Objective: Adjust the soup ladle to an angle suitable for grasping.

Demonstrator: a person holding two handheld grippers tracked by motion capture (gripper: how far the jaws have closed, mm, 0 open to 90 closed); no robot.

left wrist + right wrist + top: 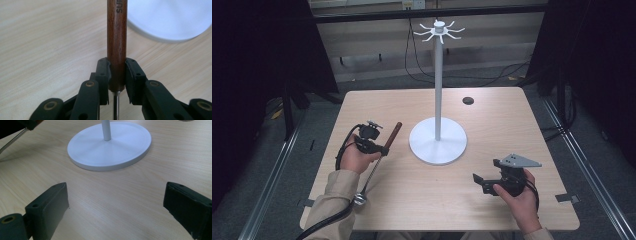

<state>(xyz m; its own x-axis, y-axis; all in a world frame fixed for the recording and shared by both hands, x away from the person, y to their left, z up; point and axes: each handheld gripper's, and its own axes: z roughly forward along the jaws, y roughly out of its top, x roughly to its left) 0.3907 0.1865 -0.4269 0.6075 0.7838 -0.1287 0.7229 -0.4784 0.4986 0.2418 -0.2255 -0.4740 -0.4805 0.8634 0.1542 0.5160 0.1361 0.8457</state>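
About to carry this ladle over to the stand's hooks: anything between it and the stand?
Nothing visible. The left gripper is shut on the ladle by its wooden handle, and only bare table lies between it and the white stand.

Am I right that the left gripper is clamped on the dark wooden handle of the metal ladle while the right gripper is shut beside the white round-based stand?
Not quite. The right gripper is open, its jaws wide apart over bare table in the right gripper view. The rest holds: the left gripper clamps the dark wooden handle of the metal ladle, beside the white round-based stand.
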